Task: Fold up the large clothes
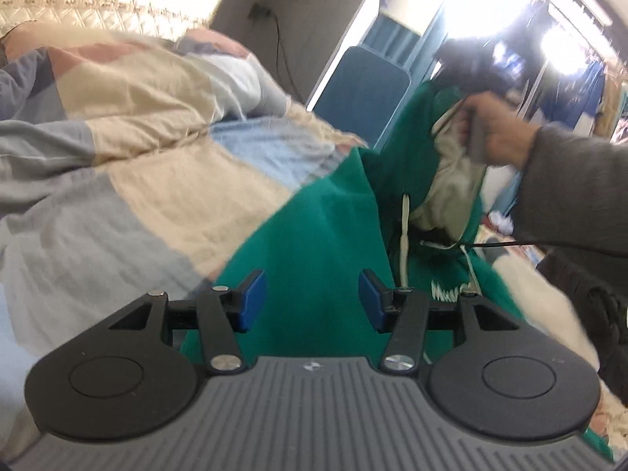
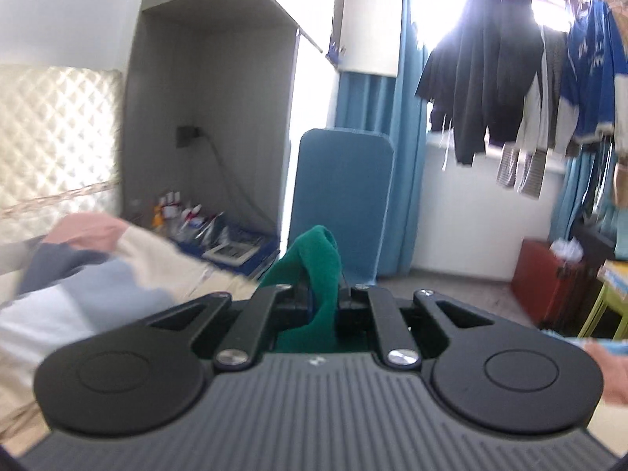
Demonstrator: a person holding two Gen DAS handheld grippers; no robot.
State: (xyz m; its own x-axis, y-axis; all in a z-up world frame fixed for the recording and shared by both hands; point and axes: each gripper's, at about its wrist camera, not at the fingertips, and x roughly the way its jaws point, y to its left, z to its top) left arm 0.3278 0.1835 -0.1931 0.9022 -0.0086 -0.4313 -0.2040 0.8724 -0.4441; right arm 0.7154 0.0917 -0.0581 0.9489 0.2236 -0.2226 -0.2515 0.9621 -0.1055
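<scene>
A large green hoodie (image 1: 314, 227) with a cream hood lining and white drawstrings lies partly on the bed, its hood end lifted high at the right. In the left wrist view my left gripper (image 1: 312, 300) stands open just above the green cloth, blue pads apart, nothing pinched. Farther off, a hand in a grey sleeve (image 1: 498, 133) holds the right gripper up by the raised hood. In the right wrist view my right gripper (image 2: 324, 298) is shut on a fold of the green hoodie (image 2: 320, 271), which sticks up between the fingers.
A patchwork quilt (image 1: 137, 149) in beige, blue and grey covers the bed. A quilted headboard (image 2: 55, 133) stands behind it. A blue panel (image 2: 341, 200), blue curtains, hanging clothes (image 2: 490, 70) and a red case (image 2: 545, 286) fill the far side.
</scene>
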